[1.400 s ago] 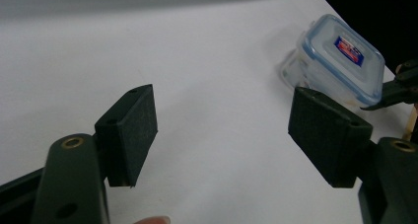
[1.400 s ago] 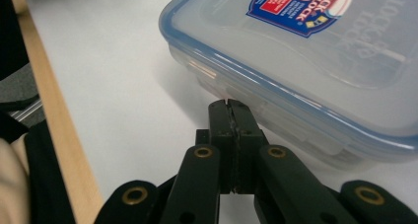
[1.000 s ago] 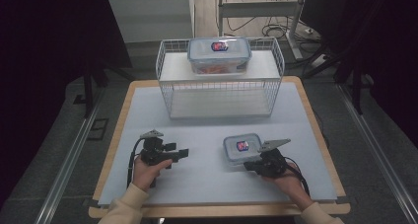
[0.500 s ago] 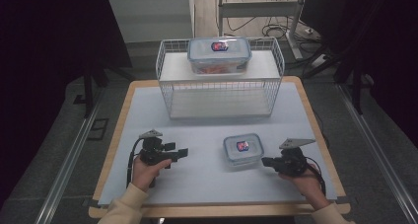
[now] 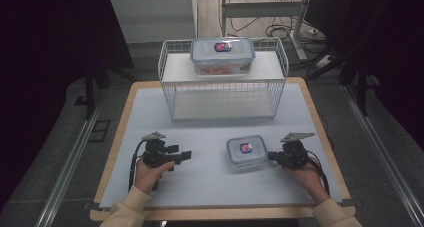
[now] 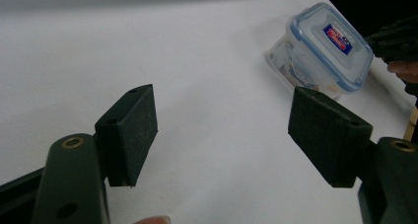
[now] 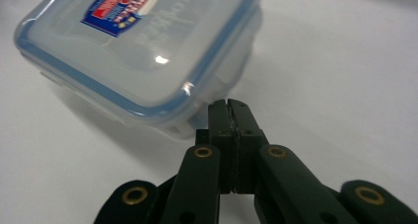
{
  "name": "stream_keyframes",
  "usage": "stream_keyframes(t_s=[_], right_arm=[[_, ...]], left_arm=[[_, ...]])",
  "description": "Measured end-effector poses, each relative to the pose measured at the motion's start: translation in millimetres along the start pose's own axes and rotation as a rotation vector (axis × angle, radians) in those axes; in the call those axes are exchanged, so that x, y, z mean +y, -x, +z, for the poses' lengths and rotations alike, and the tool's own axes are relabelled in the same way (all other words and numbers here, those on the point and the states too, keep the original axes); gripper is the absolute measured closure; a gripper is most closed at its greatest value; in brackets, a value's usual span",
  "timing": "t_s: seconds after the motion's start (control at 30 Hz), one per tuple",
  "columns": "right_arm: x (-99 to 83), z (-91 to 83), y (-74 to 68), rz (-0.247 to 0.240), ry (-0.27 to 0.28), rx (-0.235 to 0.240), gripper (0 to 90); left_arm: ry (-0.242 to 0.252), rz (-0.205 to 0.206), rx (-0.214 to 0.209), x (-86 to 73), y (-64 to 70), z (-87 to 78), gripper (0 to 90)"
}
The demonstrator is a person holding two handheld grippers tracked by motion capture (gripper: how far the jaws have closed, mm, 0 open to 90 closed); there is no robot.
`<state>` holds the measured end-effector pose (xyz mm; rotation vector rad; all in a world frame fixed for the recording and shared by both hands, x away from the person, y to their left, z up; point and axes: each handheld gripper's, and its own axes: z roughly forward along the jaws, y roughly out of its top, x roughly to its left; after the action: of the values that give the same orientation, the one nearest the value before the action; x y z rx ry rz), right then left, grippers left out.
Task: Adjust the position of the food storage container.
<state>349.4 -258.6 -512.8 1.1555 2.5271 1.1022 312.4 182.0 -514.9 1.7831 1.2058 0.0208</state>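
Clear plastic, blue-rimmed lid w/ red-and-blue label: small container (image 5: pixel 245 151) sits flat on the white table mat (image 5: pixel 210 172), right of centre, near the person's edge. Contents not legible through the walls.

Right gripper (image 5: pixel 272 156): held in the right hand (image 5: pixel 305 171), pointing left toward the small container. In the right gripper view the jaws are pressed together, pad to pad, w/ nothing between them; the tips (image 7: pixel 230 108) sit just beside the container's near corner (image 7: pixel 148 51). Contact vs. small gap: cannot tell.

Left gripper (image 5: pixel 182 155): held in the left hand (image 5: pixel 150 169), on the left half of the mat, pointing right, well apart from the container. In the left gripper view the jaws are spread wide, pads (image 6: pixel 130 132) empty, white mat between them; the small container (image 6: pixel 323 46) shows beyond the far pad, w/ the right gripper's dark body at the frame edge beside it.

Behind, at the mat's far side: white wire rack (image 5: pixel 222 94) w/ an upper shelf. A larger container (image 5: pixel 222 55), same clear body and blue-rimmed lid w/ label, rests on the upper shelf, approx. centred. Orange contents visible through its wall; type cannot be told. Lower level of rack holds nothing visible.

Table edge: light wood (image 5: pixel 120 132) around the mat. Cables trail from each gripper toward the person.
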Motion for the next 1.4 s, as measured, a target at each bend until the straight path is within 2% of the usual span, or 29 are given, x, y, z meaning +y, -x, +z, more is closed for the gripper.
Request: stream_keyframes(t_s=[0.1,0.2,0.37,0.47,0.73,1.17,1.4], right_arm=[[1.4,2.0,-2.7,-0.010,-0.006,-0.005,89.0],[2.4,4.0,-5.3,-0.002,-0.007,0.010,89.0],[7.7,10.4,-17.0,-0.030,-0.006,0.023,89.0],[13.6,20.1,-27.3,-0.045,-0.007,0.042,89.0],[21.8,34.8,-41.5,-0.073,-0.006,0.078,89.0],[22.9,35.1,-42.0,-0.089,0.012,0.081,89.0],[23.6,26.3,-37.0,-0.066,0.036,0.075,89.0]], left_arm=[[-0.001,0.000,-0.001,-0.1,0.2,0.2,26.6],[-0.001,-0.001,0.000,-0.1,-0.3,0.4,26.6],[0.000,-0.006,0.002,-0.1,-0.5,0.6,26.6],[-0.001,-0.005,0.002,-0.1,-0.6,0.4,26.6],[-0.001,-0.009,0.003,-0.3,-2.4,-0.1,26.6],[-0.005,-0.014,0.007,-1.0,-3.4,0.4,26.6],[-0.002,-0.013,0.008,-0.9,-3.5,-0.7,26.6]])
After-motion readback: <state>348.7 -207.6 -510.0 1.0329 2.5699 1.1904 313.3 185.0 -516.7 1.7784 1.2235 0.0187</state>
